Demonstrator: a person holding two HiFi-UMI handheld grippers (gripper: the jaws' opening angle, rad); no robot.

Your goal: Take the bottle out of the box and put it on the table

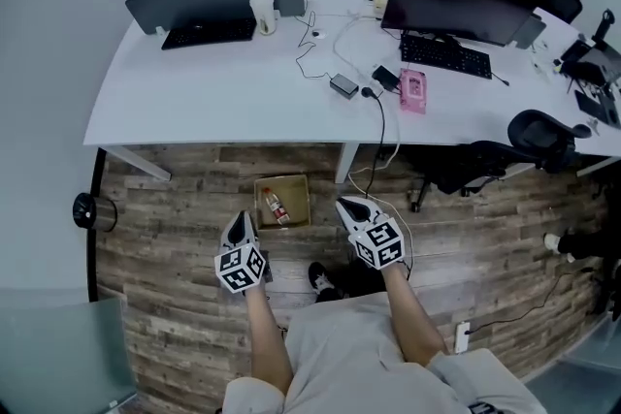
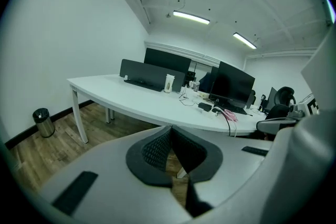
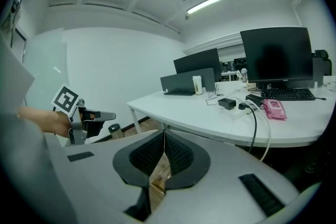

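Here, a bottle (image 1: pixel 276 207) lies in the cardboard box (image 1: pixel 296 185) on the wooden floor (image 1: pixel 175 208).
Left gripper (image 1: pixel 239 220) and right gripper (image 1: pixel 350 207) hang near the box, fingers closed on nothing.

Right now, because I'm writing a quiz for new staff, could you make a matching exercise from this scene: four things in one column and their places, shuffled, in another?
Things:
1 bottle
2 cup
3 pink pouch
4 bin

Places:
A on the floor, away from the box
B lying flat on the table by the cables
C lying inside the box
D standing on the table beside a monitor

Pairs: 1-C, 2-D, 3-B, 4-A
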